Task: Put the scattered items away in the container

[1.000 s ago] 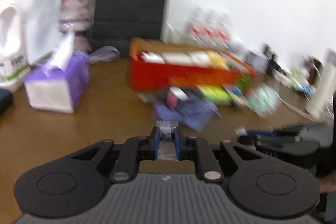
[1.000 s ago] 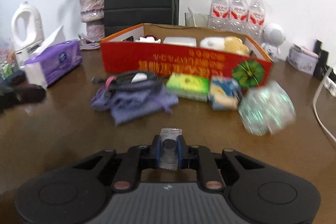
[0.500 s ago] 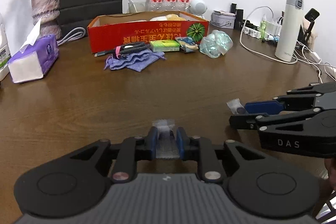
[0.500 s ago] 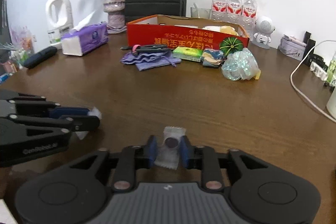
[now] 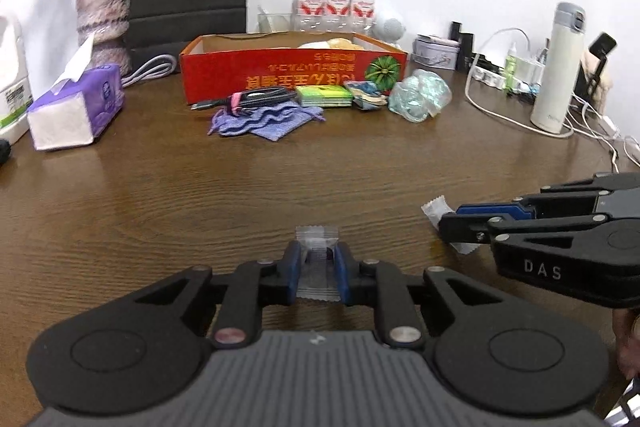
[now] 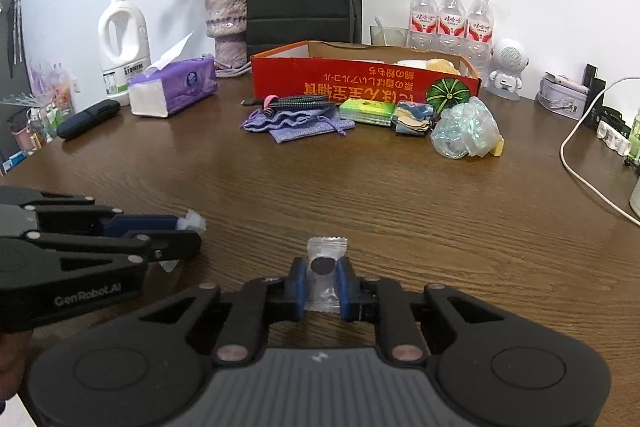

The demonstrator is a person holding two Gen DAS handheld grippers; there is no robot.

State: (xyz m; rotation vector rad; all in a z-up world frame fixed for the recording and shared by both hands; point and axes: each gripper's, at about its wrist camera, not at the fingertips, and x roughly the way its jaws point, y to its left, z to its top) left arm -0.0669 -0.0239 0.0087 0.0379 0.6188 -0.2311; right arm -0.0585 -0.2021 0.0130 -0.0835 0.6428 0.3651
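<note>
Left wrist view looks down a slant over a dark wood-grain bench (image 5: 160, 195), with the left tool (image 5: 318, 267) low at the near edge and the right tool (image 5: 452, 225) reaching in level from the right side. Far across stands the container, a shallow red cardboard box (image 5: 280, 77) with printed lettering and a few pale things already inside. Along its front lie a crumpled purple cloth pouch (image 5: 264, 119), a coiled black cable (image 5: 256, 97), a flat green packet (image 5: 324, 95) and a shiny scrunched plastic wrap (image 5: 420, 93). Both tools' jaws are closing, each pair of blue pads pinching a small clear crinkle-edged sachet: the left's sachet (image 5: 318, 263) looks ribbed, while in the right wrist view the right's wrapper (image 6: 326, 267) shows a dark round disc inside.
</note>
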